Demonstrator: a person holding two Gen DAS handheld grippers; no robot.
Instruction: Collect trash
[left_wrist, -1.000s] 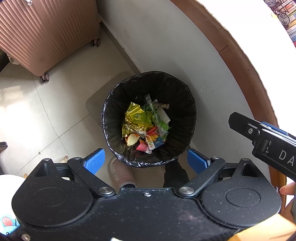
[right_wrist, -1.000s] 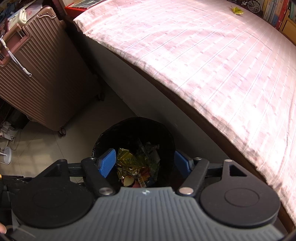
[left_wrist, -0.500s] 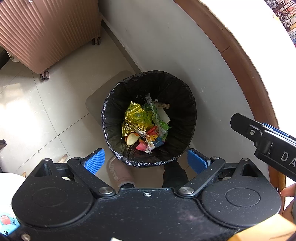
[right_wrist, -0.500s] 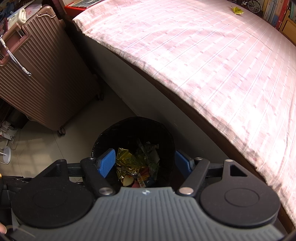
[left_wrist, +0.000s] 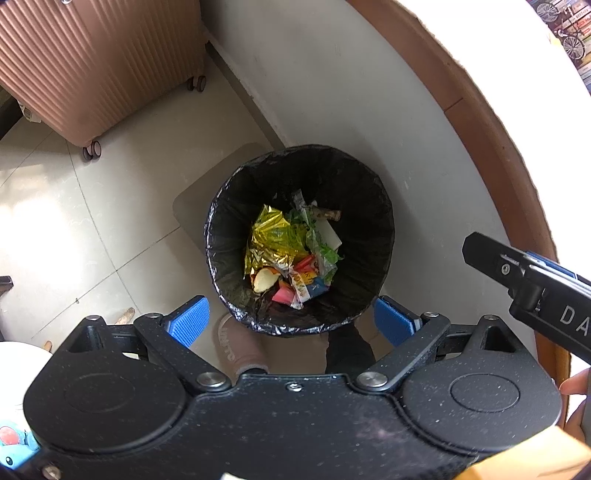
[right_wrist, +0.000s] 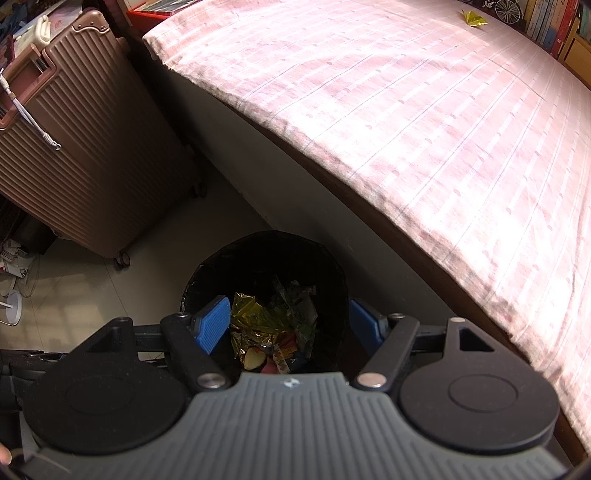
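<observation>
Bed (right_wrist: 424, 122), covered by a pink striped sheet, fills the 12-to-3 o'clock sector of the right wrist view; its brown frame edge curves along 1 to 4 o'clock in the left wrist view. Ribbed rose-brown suitcase (right_wrist: 74, 147) stands upright on castors at 10 o'clock, on a pale tiled floor (left_wrist: 74, 229). Bin (left_wrist: 221, 240), round and lined with a black bag, sits just beside the bed base, at centre in the left wrist view. Trash inside it: gold foil wrapper (left_wrist: 273, 240), green and red wrappers, and a pale fruit scrap (left_wrist: 264, 278). Left gripper (left_wrist: 291, 325), jaws spread wide and empty, hangs above the bin's near rim. Right gripper (right_wrist: 290, 326), likewise released and holding nothing, hangs over the bin. One more gold wrapper (right_wrist: 474, 16) lies on the bed at 1 o'clock.
</observation>
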